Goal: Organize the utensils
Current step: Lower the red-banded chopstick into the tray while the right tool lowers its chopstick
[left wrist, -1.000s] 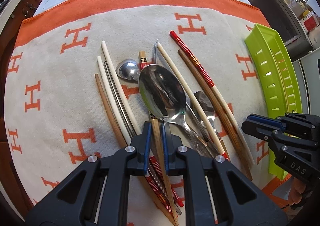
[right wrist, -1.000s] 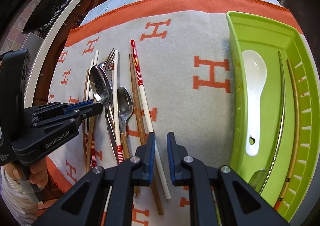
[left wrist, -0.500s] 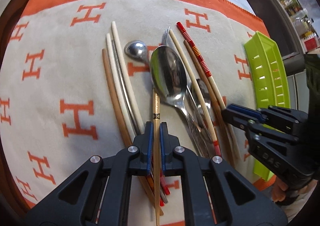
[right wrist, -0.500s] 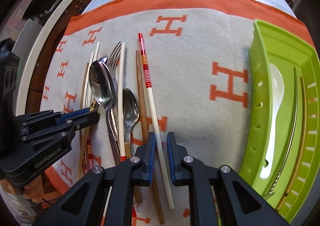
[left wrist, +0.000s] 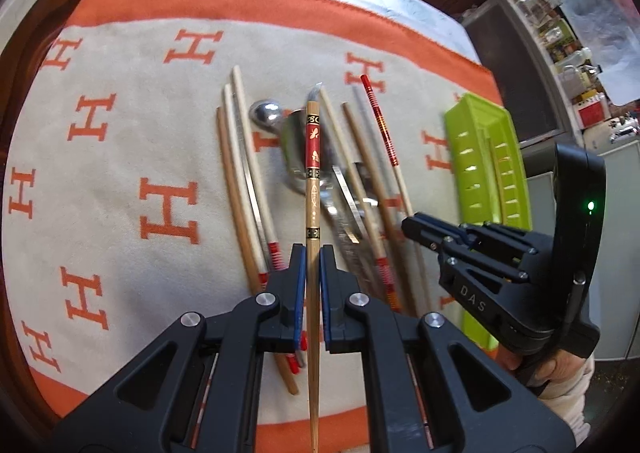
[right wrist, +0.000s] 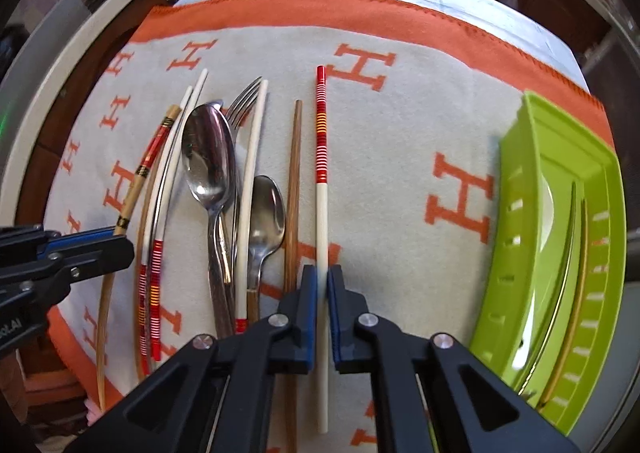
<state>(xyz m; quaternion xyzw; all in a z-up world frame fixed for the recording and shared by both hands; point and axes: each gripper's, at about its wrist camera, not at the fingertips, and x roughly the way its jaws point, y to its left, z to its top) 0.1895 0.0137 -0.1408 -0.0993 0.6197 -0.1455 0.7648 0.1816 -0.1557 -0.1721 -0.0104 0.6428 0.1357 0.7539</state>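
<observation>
We hold the bamboo chopstick (left wrist: pixel 312 221) clamped in the left hand-held gripper (left wrist: pixel 313 273), lifted over the utensil pile (right wrist: pixel 224 189), while the right hand-held gripper (right wrist: pixel 322 293) closes on the red-banded chopstick (right wrist: pixel 321 189), both presumably destined for the green tray (right wrist: pixel 520 213).

Cloth (right wrist: pixel 400 141): pale grey-beige, orange border, orange H motifs throughout. Tray (right wrist: pixel 516 237): lime green. Chopstick in left gripper (left wrist: pixel 313 173): tan bamboo with a red panel bearing gold figures and black-and-gold bands. Striped chopstick (right wrist: pixel 321 157): red with white and orange rings, cream below. Brown chopstick (right wrist: pixel 294 181): plain dark wood. Spoons (right wrist: pixel 208 149): mirror silver. Gripper pads (right wrist: pixel 310 293): blue on black bodies.
</observation>
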